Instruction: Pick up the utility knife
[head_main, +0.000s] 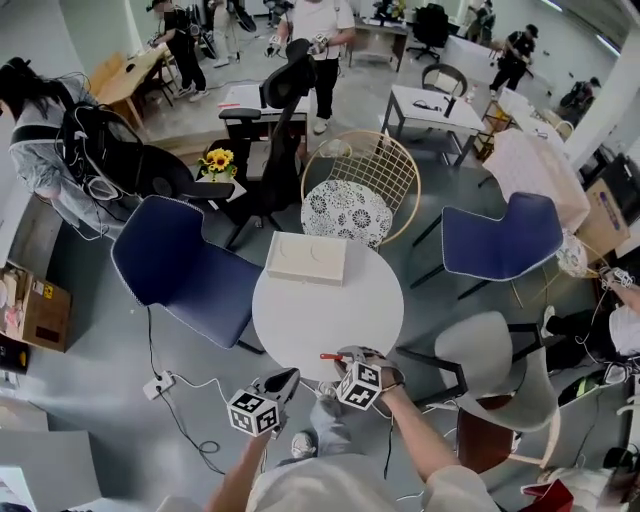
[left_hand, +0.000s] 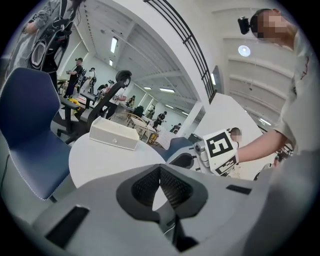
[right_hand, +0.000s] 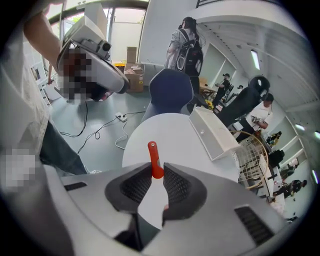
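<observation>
**Q:** Where is the utility knife?

**A:** The red utility knife (right_hand: 154, 161) is clamped in my right tongs (right_hand: 156, 176). The pads press its sides, and most of the handle pokes out past the tips. It hangs over the near part of the round white tabletop (right_hand: 180, 127), apparently clear of it.

**Q:** How will it handle?

**A:** I judge it light, stiff and narrow, with somewhat slick plastic, so it could pivot. A hold nearer mid-body, away from any blade end, would be steadier.

**Q:** Anything else?

**A:** My left tongs (left_hand: 160, 172) are closed together, empty. A white box (right_hand: 214, 131) sits at the tabletop's far side.
</observation>
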